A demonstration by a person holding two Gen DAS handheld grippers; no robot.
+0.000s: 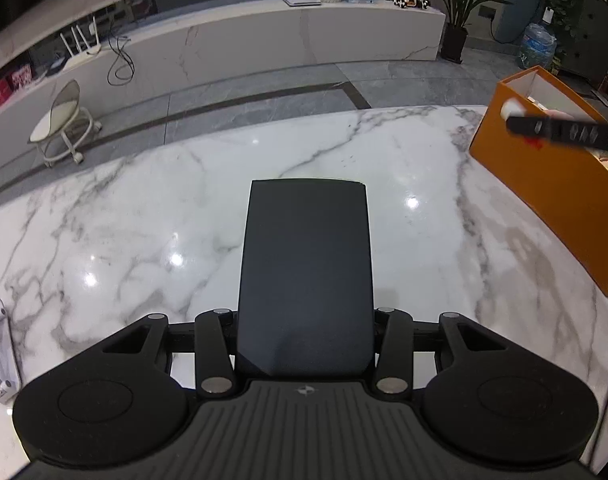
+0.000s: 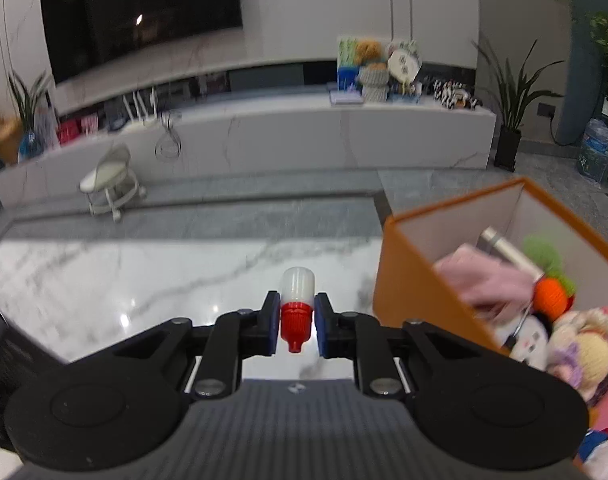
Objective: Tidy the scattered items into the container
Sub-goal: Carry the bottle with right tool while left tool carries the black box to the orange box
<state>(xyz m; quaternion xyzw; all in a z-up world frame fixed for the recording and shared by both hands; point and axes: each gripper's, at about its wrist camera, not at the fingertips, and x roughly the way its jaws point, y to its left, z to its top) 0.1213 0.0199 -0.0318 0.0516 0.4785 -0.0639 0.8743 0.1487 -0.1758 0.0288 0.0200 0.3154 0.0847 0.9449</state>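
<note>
Left hand-held gripper [image 1: 306, 280]: closed on a flat dark box [image 1: 306, 272], held above the marble tabletop [image 1: 151, 216].
Right hand-held gripper [image 2: 297, 322]: blue pads clamped on a small bottle [image 2: 297, 304] — red cap toward the camera, white body pointing away.
Container: orange box [image 2: 416, 280], just right of the bottle — soft toys and a silver tube inside.

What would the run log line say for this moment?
left gripper: holds dark box | right gripper: holds small bottle | orange bin: partly filled

no readable text, labels or numbers
</note>
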